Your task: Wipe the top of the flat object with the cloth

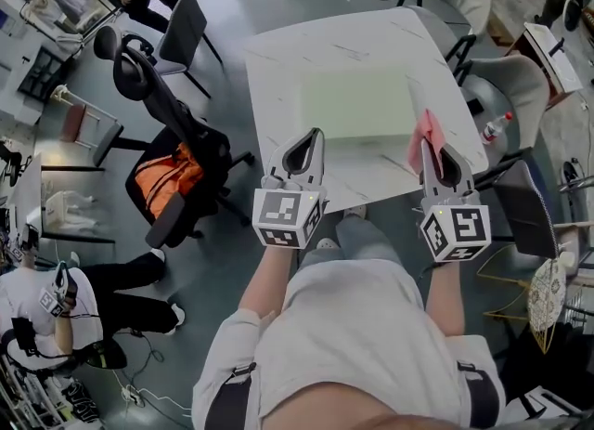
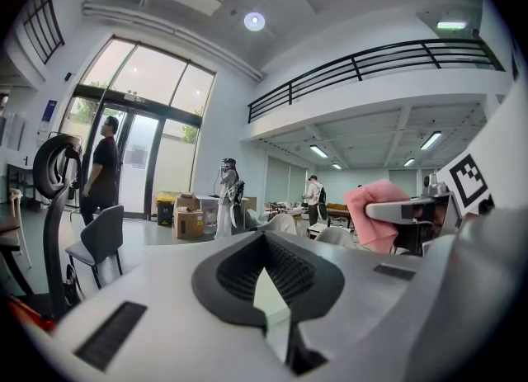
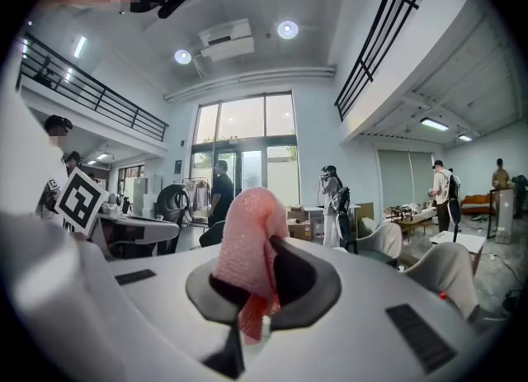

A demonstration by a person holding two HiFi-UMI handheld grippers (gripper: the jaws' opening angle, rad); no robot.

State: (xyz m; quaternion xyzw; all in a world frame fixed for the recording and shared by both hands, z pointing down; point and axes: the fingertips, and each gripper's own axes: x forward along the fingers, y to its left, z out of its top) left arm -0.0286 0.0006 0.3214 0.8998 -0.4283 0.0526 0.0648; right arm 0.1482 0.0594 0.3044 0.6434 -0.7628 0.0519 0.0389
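With the right gripper (image 1: 432, 154) clamped on a fold of the pink cloth (image 1: 426, 129) near the pale green flat board (image 1: 357, 101) on the white table (image 1: 297, 57), and the left gripper (image 1: 313, 140) closed and empty, the unsteadied board could slide under wiping

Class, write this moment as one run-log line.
right gripper: shut on pink cloth | left gripper: shut, empty | pale green board: on table

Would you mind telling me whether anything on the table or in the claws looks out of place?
Nothing stands out. The pale green board lies flat and square on the white table, with no spill on it. The right claw pinches the pink cloth, bunched upright.
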